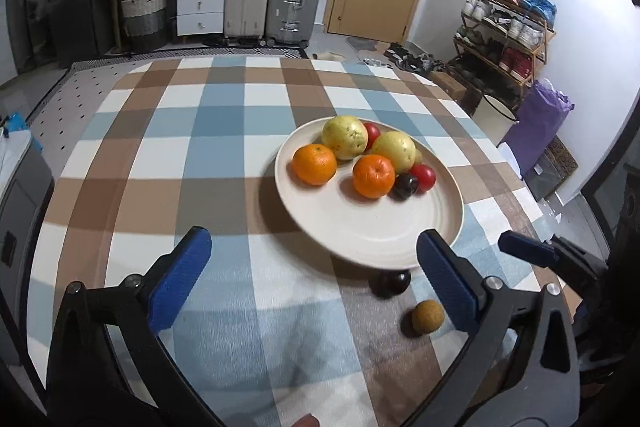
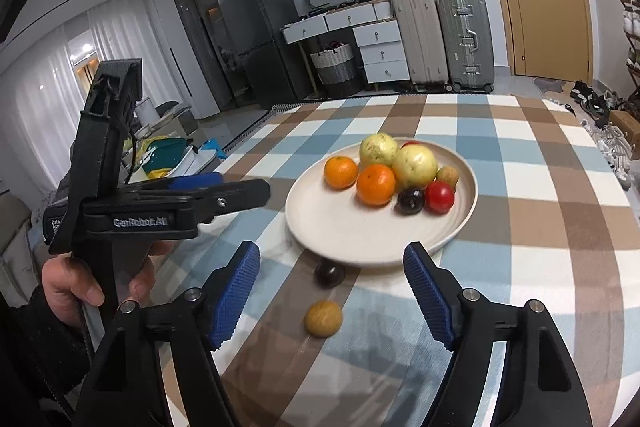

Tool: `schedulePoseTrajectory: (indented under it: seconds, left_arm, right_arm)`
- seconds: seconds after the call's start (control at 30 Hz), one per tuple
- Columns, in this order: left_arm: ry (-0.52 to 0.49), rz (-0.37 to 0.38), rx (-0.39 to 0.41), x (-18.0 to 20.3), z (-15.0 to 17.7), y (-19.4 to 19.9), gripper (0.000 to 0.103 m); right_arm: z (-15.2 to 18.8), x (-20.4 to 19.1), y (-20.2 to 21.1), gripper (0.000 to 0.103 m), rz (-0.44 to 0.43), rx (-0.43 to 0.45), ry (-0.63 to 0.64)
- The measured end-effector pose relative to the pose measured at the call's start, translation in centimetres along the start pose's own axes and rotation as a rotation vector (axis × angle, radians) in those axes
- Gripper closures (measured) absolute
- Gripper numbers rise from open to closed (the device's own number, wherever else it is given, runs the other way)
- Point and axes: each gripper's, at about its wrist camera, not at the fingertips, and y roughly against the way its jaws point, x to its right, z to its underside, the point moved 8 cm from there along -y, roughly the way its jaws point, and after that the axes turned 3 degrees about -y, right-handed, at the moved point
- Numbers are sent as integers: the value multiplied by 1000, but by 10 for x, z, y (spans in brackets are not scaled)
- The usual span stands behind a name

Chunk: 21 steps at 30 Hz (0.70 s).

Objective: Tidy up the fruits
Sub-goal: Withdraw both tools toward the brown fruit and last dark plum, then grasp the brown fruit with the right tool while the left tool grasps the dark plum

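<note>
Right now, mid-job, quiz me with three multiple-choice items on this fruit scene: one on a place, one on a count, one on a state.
1. Where does the small tan fruit lie?
A on the plate
B on the cloth, nearer than the plate
C on the floor

2. How many oranges are on the plate?
A one
B two
C four

3. How is the right gripper?
A open, holding nothing
B shut on a plum
C shut on the plate rim

Key: 1 B, it rests on the checked cloth; 2 B, two show side by side; 3 A, its jaws stand apart.
</note>
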Motion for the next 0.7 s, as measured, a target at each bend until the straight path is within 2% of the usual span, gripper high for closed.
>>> schedulePoseTrajectory:
  seconds: [0.37,0.7]
  left_arm:
    - [12,-4,-26,3,40,3,0]
    - [103,27,-25,-15,63,4,1]
  right_arm:
    - [34,-3,-14,26,-5,-82,-16]
    - [44,-4,-25,29,17,-125,-7]
